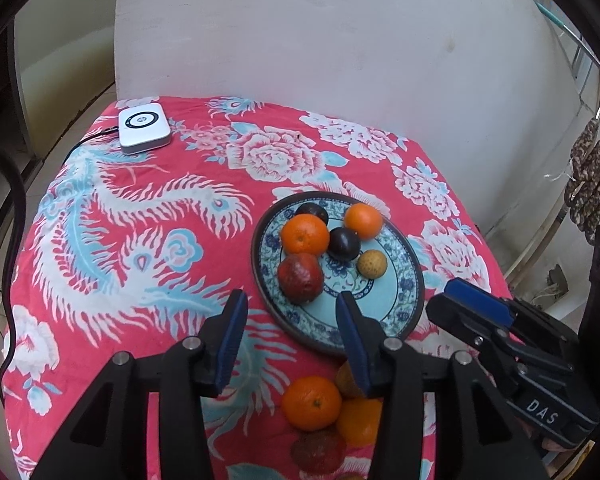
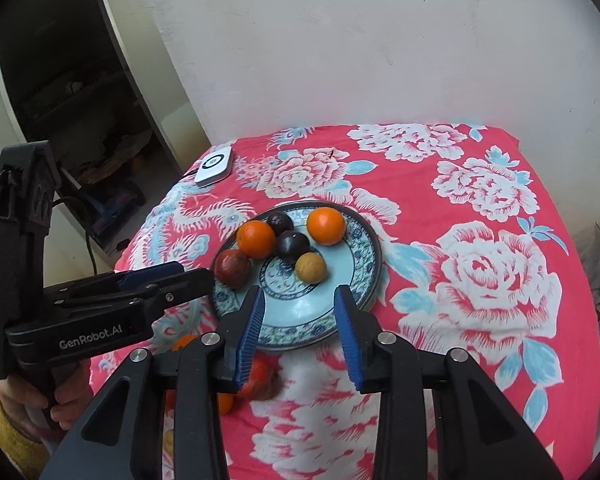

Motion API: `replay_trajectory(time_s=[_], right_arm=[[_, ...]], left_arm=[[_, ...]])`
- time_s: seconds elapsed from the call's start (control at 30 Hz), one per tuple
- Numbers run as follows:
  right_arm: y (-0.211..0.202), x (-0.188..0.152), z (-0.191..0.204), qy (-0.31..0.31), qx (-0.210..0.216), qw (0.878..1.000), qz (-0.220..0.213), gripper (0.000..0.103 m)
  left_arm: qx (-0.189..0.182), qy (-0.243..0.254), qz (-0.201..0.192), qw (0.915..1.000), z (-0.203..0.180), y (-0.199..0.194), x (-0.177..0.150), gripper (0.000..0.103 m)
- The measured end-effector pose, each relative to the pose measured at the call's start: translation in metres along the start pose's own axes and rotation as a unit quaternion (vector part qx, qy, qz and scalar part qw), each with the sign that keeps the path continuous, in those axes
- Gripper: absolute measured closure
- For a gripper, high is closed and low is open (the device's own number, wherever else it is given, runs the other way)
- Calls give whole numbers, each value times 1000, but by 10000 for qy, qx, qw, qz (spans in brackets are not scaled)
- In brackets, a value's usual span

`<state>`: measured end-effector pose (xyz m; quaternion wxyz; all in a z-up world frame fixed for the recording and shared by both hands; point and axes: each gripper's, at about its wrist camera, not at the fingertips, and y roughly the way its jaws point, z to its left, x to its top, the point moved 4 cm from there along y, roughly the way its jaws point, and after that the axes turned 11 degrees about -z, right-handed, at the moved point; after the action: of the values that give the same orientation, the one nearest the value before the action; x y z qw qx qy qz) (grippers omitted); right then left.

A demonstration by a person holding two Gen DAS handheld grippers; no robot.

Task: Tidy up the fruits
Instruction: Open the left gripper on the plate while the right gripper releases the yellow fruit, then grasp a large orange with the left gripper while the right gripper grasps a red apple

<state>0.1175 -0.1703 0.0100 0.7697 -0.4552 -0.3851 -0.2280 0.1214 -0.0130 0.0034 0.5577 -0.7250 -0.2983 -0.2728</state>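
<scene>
A blue-patterned plate (image 1: pixel 396 312) (image 2: pixel 352 264) on the red floral cloth holds two oranges (image 1: pixel 305 234) (image 2: pixel 326 225), two dark plums (image 1: pixel 343 243) (image 2: pixel 292 242), a reddish fruit (image 1: pixel 300 277) (image 2: pixel 232 267) and a small tan fruit (image 1: pixel 372 264) (image 2: pixel 310 267). Near the front edge lie loose fruits: an orange (image 1: pixel 311 402), a second orange (image 1: pixel 358 420), a reddish fruit (image 1: pixel 318 452) and a tan one half hidden. My left gripper (image 1: pixel 292 308) is open and empty above them. My right gripper (image 2: pixel 300 304) is open and empty over the plate's near rim.
A white device (image 1: pixel 143 128) (image 2: pixel 214 167) with a cable sits at the table's far left corner. A white wall stands behind the table. Table edges drop off at left and right. A dark doorway lies to the left.
</scene>
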Motion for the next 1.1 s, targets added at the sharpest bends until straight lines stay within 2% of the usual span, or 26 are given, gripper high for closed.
replay_trajectory(time_s=[1.1], right_arm=[[-15,-35,26,-135,145,9994,287,65]], left_arm=[[30,-59,219,9997,15,-30,-27,54]])
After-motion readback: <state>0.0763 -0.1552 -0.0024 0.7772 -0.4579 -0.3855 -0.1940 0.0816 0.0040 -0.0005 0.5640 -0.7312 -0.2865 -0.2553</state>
